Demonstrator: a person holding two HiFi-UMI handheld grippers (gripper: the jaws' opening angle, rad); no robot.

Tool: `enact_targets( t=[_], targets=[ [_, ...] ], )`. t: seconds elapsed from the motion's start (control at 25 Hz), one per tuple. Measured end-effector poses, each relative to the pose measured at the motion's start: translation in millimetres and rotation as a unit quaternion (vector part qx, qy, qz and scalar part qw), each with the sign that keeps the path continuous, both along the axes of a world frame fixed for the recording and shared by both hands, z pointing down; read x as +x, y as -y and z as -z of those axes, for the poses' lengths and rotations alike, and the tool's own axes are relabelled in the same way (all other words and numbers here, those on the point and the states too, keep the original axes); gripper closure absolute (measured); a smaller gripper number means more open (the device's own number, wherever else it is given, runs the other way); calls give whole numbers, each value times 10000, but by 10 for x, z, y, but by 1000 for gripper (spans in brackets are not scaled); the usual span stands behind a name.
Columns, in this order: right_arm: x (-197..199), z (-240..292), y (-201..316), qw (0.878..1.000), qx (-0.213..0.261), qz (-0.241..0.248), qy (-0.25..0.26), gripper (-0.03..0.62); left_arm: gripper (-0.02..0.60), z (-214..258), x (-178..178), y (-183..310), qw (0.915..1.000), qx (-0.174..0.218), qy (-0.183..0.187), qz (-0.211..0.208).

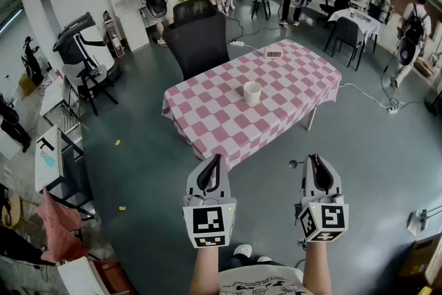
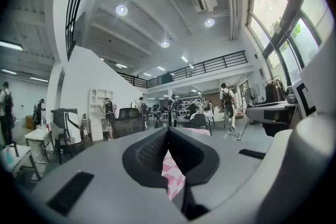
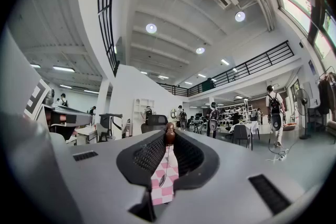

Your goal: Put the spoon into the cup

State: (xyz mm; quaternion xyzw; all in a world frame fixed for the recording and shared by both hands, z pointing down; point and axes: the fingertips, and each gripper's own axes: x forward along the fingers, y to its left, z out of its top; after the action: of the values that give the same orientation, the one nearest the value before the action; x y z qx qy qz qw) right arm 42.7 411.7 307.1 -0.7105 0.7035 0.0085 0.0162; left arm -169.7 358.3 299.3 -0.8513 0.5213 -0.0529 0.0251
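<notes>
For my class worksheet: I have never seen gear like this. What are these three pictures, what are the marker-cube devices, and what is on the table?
No robot: a person holds a two-jaw gripper in each hand. The wide picture comes from a head camera; the other two come from cameras riding on each gripper. The left gripper is shut and empty. The right gripper pinches a spoon. Ahead, a table with a pink checked cloth carries a white cup and a small marker card.
</notes>
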Motion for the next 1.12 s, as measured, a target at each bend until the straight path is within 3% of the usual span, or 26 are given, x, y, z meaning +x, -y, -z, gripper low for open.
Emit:
enact_targets(
  t=[0.84, 1.04, 1.12],
  targets=[
    [-148, -134, 342, 10000, -7, -74, 39, 540, 568, -136, -140, 414, 9999, -41, -36, -92],
    [333, -110, 598, 9999, -104, -56, 45, 540, 568, -128, 274, 679, 9999, -134, -32, -81],
    [283, -122, 639, 9999, -122, -92, 72, 540, 568, -154, 252, 746, 9998, -179, -29, -110]
  ],
)
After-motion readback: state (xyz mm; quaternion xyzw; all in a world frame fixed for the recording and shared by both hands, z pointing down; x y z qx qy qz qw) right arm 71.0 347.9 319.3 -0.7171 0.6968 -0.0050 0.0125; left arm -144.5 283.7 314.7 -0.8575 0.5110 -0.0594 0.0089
